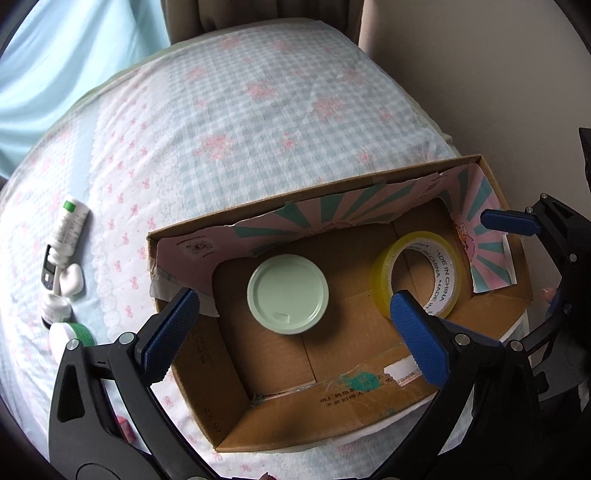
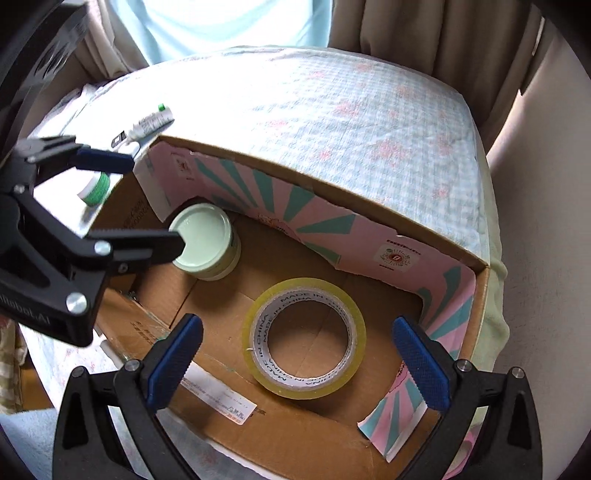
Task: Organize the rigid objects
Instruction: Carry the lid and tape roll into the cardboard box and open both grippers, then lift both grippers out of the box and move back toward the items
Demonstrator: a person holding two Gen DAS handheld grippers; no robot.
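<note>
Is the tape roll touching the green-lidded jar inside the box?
Apart. The right wrist view shows bare cardboard floor between the tape roll and the jar.

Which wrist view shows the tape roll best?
The right wrist view: the tape roll lies flat and unobstructed between the open fingers, its whole ring visible. In the left wrist view a blue fingertip partly covers it.

A bed (image 1: 258, 110) with a blue-and-white checked cover printed in pink flowers fills the ground beyond the jaws. Brown curtains (image 2: 424, 33) hang past its far edge, well ahead of the jaws. A pale blue sheet, perhaps another curtain (image 1: 55, 55), lies far left of them.
</note>
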